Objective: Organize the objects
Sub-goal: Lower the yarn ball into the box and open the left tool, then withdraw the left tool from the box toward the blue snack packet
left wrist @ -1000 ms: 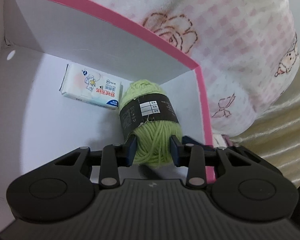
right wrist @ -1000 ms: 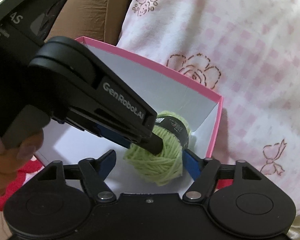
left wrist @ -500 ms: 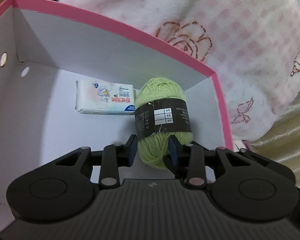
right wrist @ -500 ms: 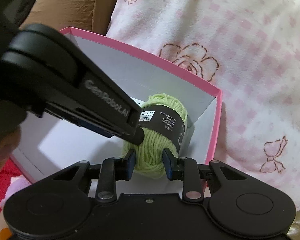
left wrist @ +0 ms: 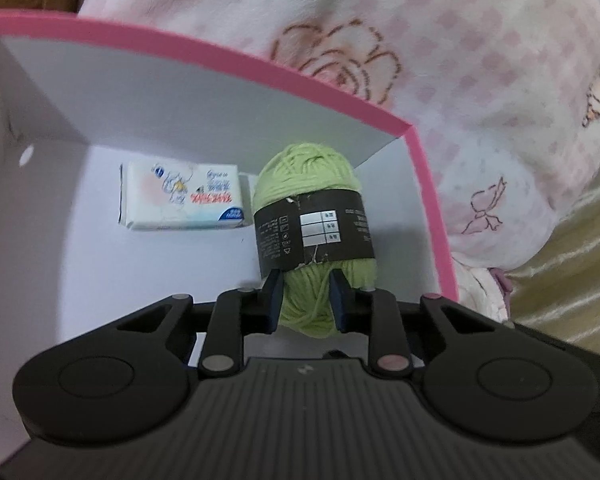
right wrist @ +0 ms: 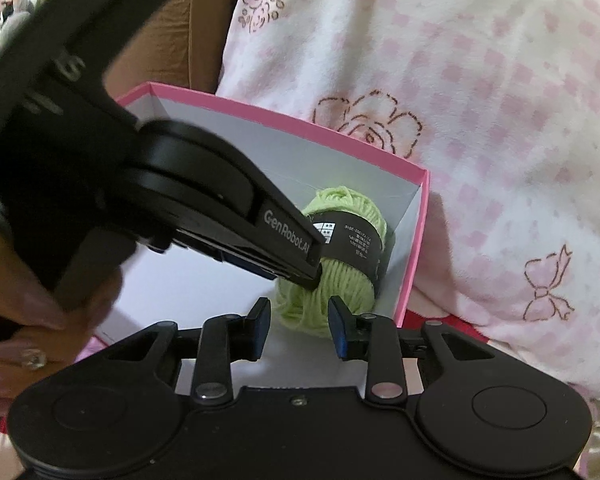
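The green ball of yarn (left wrist: 314,236) has been squeezed tighter by the left gripper (left wrist: 306,300), and the yarn is now gripped near its bottom end. The right gripper (right wrist: 298,320) was wide open around the yarn a second ago, was then closed in on it, and has just been opened a little, so its pads are now held just off the yarn.

The box (left wrist: 236,54) floor lay bare across the left and lower left of the left wrist frame. A tissue packet (left wrist: 182,195) sat against the far wall, just beside the yarn ball (left wrist: 312,216), which filled the far right corner near the pink side wall. In the right wrist frame the left claw (right wrist: 314,276) slanted over the box's left half, blocking entry there.
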